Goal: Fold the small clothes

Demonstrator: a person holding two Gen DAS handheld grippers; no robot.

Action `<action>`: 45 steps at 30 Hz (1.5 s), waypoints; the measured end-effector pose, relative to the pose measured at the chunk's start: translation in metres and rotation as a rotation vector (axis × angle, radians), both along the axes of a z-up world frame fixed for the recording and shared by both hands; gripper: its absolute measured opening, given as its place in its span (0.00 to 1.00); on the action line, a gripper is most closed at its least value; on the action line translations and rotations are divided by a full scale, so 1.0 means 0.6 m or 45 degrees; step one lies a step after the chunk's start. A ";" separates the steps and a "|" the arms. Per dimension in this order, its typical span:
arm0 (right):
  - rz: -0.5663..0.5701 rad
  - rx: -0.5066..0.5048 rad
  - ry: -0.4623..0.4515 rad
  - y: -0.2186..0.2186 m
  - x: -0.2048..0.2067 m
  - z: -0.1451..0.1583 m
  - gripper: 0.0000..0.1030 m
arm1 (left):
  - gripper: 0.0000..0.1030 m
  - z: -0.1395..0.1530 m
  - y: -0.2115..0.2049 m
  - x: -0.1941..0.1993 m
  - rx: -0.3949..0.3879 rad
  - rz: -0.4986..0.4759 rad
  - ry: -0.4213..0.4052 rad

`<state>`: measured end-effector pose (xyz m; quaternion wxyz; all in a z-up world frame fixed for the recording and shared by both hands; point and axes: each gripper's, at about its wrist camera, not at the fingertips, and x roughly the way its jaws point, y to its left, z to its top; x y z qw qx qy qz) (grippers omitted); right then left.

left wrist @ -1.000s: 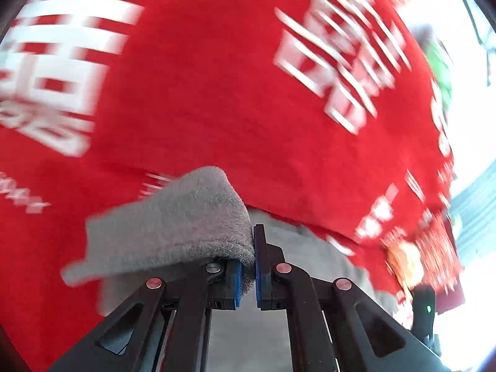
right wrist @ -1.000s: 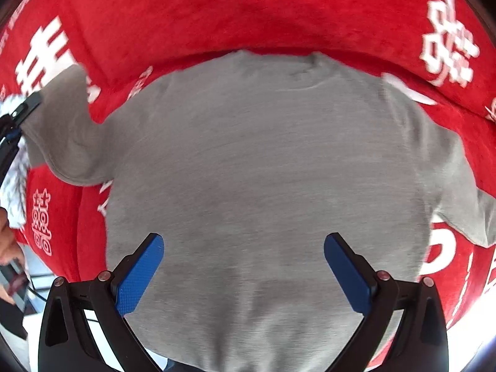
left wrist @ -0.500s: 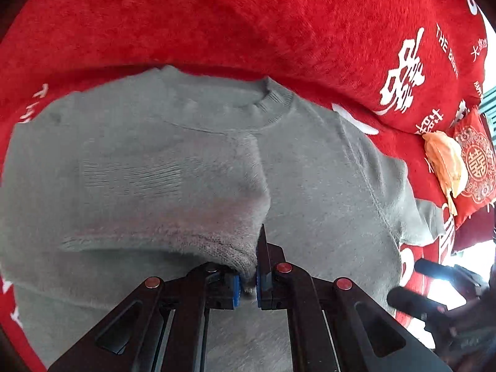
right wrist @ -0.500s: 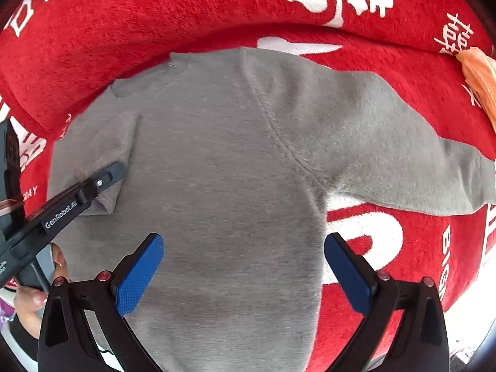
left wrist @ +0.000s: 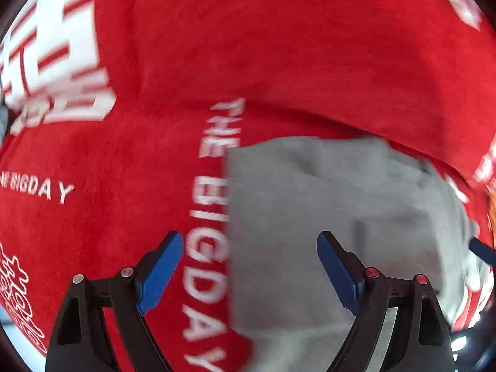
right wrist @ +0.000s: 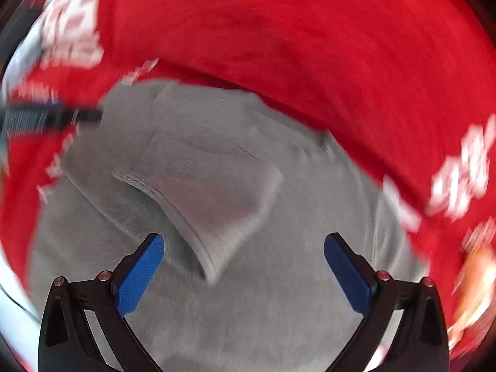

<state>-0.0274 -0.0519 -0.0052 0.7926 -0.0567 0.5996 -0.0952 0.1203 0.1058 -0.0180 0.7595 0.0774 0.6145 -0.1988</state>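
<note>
One soft grey knit sweater point(right wrist: 235, 279), sleeve folded inward, on red printed blanket point(left wrist: 310, 46). Left gripper point(left wrist: 248, 269) opening, empty, over sweater edge; right gripper point(right wrist: 245, 272) wide, empty.

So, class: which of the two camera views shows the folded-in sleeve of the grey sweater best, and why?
The right wrist view. There the sleeve lies folded across the sweater, with its cuff edge visible despite blur. In the left wrist view the sweater shows mainly as a flat grey panel with a straight left edge; the sleeve is only a faint outline.
</note>
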 end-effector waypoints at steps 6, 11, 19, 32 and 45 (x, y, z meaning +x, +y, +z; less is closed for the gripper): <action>-0.032 -0.041 -0.038 -0.021 0.047 -0.013 0.08 | 0.86 -0.035 -0.009 0.036 -0.028 0.025 0.091; -0.678 0.497 -0.246 -0.201 -0.046 -0.002 0.28 | 0.86 -0.052 -0.025 0.039 -0.014 -0.020 0.129; -1.227 0.921 -0.284 -0.305 -0.174 -0.056 0.11 | 0.11 -0.011 -0.007 0.028 -0.145 -0.054 0.091; -1.068 0.771 -0.245 -0.346 -0.143 -0.072 0.11 | 0.10 -0.019 0.062 0.035 -0.131 0.112 0.096; -0.951 0.608 -0.224 -0.307 -0.178 0.012 0.15 | 0.10 0.079 0.052 -0.072 -0.016 -0.109 0.036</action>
